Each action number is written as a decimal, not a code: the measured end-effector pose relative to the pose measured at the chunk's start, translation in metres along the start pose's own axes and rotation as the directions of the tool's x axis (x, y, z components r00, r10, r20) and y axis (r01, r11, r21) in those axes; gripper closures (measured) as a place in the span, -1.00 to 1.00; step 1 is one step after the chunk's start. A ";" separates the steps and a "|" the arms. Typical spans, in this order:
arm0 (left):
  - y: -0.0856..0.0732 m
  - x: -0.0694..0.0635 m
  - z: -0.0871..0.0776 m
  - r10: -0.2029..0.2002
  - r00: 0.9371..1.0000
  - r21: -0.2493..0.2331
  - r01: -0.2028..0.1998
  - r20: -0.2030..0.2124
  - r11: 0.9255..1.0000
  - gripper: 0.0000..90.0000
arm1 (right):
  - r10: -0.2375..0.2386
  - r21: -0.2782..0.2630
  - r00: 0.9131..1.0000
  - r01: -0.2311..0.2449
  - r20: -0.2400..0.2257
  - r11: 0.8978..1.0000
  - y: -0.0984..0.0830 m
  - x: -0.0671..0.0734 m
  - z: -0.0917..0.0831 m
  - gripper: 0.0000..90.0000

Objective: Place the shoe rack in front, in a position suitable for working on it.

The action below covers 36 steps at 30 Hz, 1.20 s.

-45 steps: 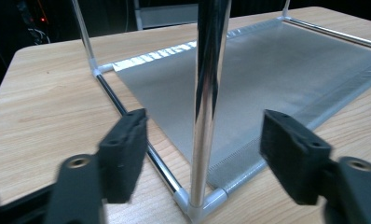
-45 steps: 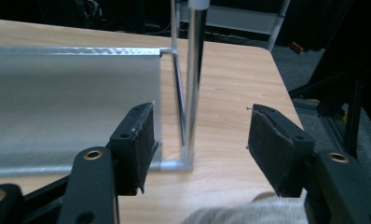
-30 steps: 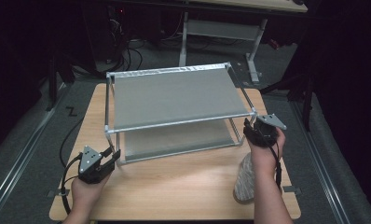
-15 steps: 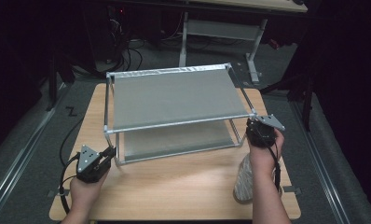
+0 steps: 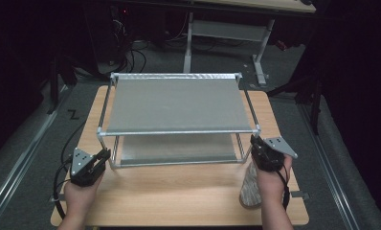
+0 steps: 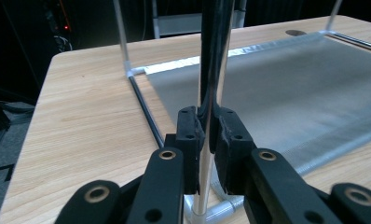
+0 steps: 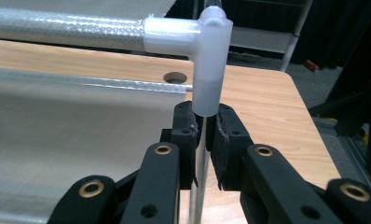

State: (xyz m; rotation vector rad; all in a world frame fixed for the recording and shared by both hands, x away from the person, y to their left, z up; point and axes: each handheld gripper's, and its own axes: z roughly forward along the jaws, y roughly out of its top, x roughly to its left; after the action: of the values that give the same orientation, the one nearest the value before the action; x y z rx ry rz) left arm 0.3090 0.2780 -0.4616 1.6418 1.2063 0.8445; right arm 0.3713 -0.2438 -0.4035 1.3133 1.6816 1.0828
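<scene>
Silver tubing frames the two-tier rack (image 5: 179,103), standing mid-table with its front posts near the table's (image 5: 179,201) front edge. The left gripper (image 6: 206,135) has just clamped the front-left post (image 6: 211,70); the right gripper (image 7: 200,140) has just clamped the front-right post (image 7: 196,186) below its white corner joint (image 7: 207,51). Any lift should probably stay level and simultaneous. Both hands reach forward, low.

The two-level rack (image 5: 179,103) of thin metal tubes with white plastic corner joints (image 7: 210,51) and grey mesh shelves stands upright on the wooden table, its near left post (image 6: 207,154) and its near right post (image 7: 198,172) both vertical, each one pressed between black jaws.
</scene>
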 end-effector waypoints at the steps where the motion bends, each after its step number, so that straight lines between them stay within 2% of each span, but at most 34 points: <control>1: 0.000 0.002 -0.001 -0.004 1.000 0.000 0.004 -0.007 1.000 0.78 | -0.004 -0.005 1.000 0.004 -0.007 1.000 -0.002 0.001 -0.004 0.77; 5: -0.001 0.003 -0.002 -0.007 1.000 -0.002 0.007 -0.013 1.000 0.77 | -0.017 -0.016 1.000 0.017 -0.019 1.000 -0.010 0.003 -0.014 0.65; 10: -0.002 0.003 -0.002 -0.012 1.000 -0.003 0.012 -0.019 1.000 0.67 | 0.000 0.009 1.000 0.000 -0.026 1.000 -0.022 -0.001 -0.012 0.62; 13: -0.002 0.003 -0.002 -0.012 1.000 -0.007 0.011 -0.025 1.000 0.67 | 0.005 0.007 0.999 -0.004 -0.034 1.000 -0.023 -0.002 -0.011 0.63; 17: -0.001 0.001 -0.001 0.006 1.000 -0.003 -0.006 -0.030 1.000 0.78 | -0.018 0.025 1.000 0.018 -0.025 1.000 -0.024 0.003 -0.007 0.77; 24: 0.001 0.001 0.002 0.010 1.000 0.003 -0.010 -0.024 1.000 0.78 | -0.025 0.020 0.999 0.026 -0.023 0.999 -0.028 0.001 -0.013 0.77; 28: 0.008 -0.005 0.013 0.012 1.000 0.027 -0.011 -0.022 1.000 0.78 | -0.018 0.025 1.000 0.018 -0.008 1.000 -0.028 -0.006 -0.015 0.77; 31: 0.018 -0.010 0.028 0.023 0.999 0.050 -0.022 -0.025 0.998 0.78 | -0.007 0.021 1.000 0.007 0.007 1.000 -0.028 -0.013 -0.012 0.77; 36: 0.021 -0.013 0.039 0.006 0.999 0.049 -0.004 -0.032 0.999 0.78 | 0.000 0.025 1.000 0.000 0.009 1.000 -0.026 -0.020 -0.009 0.77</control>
State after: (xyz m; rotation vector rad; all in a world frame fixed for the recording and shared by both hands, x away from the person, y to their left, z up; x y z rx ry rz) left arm 0.3475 0.2530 -0.4558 1.6770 1.2548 0.8535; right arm 0.3580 -0.2681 -0.4235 1.3319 1.6930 1.0579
